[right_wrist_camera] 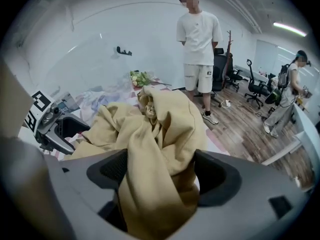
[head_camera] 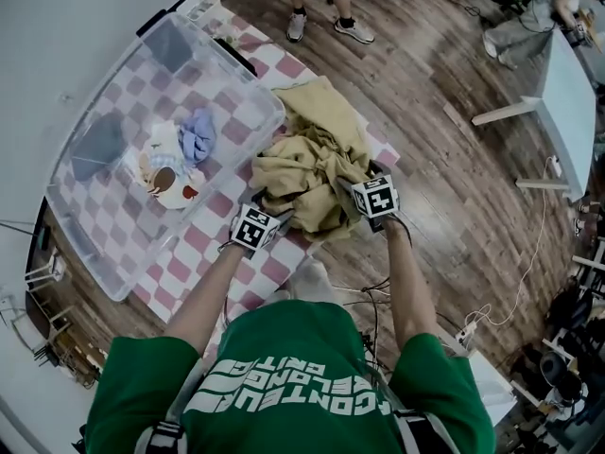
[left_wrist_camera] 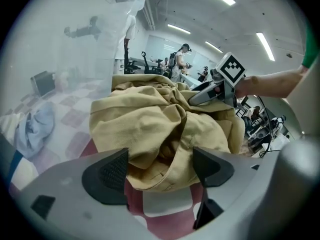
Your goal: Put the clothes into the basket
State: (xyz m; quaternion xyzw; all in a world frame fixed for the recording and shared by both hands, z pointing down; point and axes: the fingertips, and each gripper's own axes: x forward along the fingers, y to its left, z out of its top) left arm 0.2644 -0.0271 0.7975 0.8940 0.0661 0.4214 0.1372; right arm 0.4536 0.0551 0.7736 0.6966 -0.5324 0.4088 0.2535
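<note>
At the far left of the head view we see the clear plastic basket (head_camera: pixel 90 211) sitting on the bench (head_camera: pixel 189 272), which is covered in a red-and-white checked cloth. Inside the basket lie a light blue cloth (head_camera: pixel 197 135) and, just beside it, a white patterned cloth (head_camera: pixel 168 173); the two touch. The basket's right-hand wall stands against a heap of tan clothing (head_camera: pixel 312 164), which is on the bench outside the basket, crumpled and piled up, with its far end stretching toward the edge of the bench.

Our left hand-held gripper (head_camera: pixel 280 218) points down into the near left side of the heap. In the left gripper view its jaws are spread wide, and a folded edge of the tan clothing lies between them on the checked cloth. The fabric sits close to the left pad, with a clear gap before the right one, so nothing is gripped.

Our right hand-held gripper (head_camera: pixel 348 204) points down at the near right side of the same heap. In the right gripper view its jaws are also spread wide, and a thick bunch of the tan fabric hangs between them, filling most of the gap. The jaws stand at full spread around the fabric, not clamped on it.

Further right is the wooden floor (head_camera: pixel 444 159). A person in pale shorts (right_wrist_camera: pixel 200 39) stands beyond the bench.
</note>
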